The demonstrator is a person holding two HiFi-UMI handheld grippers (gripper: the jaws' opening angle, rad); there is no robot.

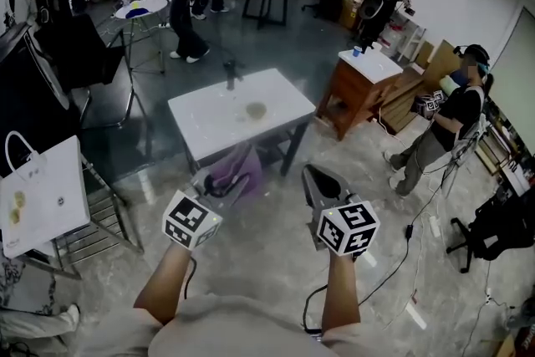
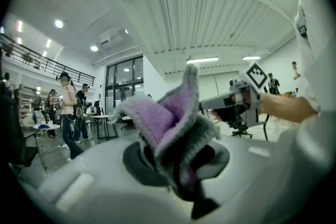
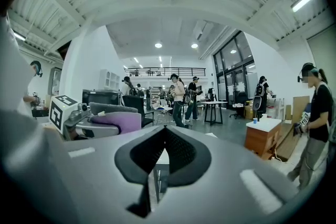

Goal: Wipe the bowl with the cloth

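Observation:
A small pale bowl (image 1: 256,109) sits near the middle of the white table (image 1: 209,125), well ahead of both grippers. A purple and grey cloth (image 1: 236,170) (image 2: 171,124) is bunched between the jaws of my left gripper (image 1: 224,180) (image 2: 176,160), which is shut on it and held in the air short of the table. My right gripper (image 1: 312,175) (image 3: 163,152) is beside it, its jaws shut with nothing in them. From the right gripper view the cloth (image 3: 116,122) shows at the left in the other gripper.
A dark upright object (image 1: 231,77) stands at the table's far edge. A wooden cabinet (image 1: 358,92) and a standing person (image 1: 445,128) are to the right. A white bag (image 1: 43,196) rests on a rack at the left. Cables lie on the floor, and several people stand farther back.

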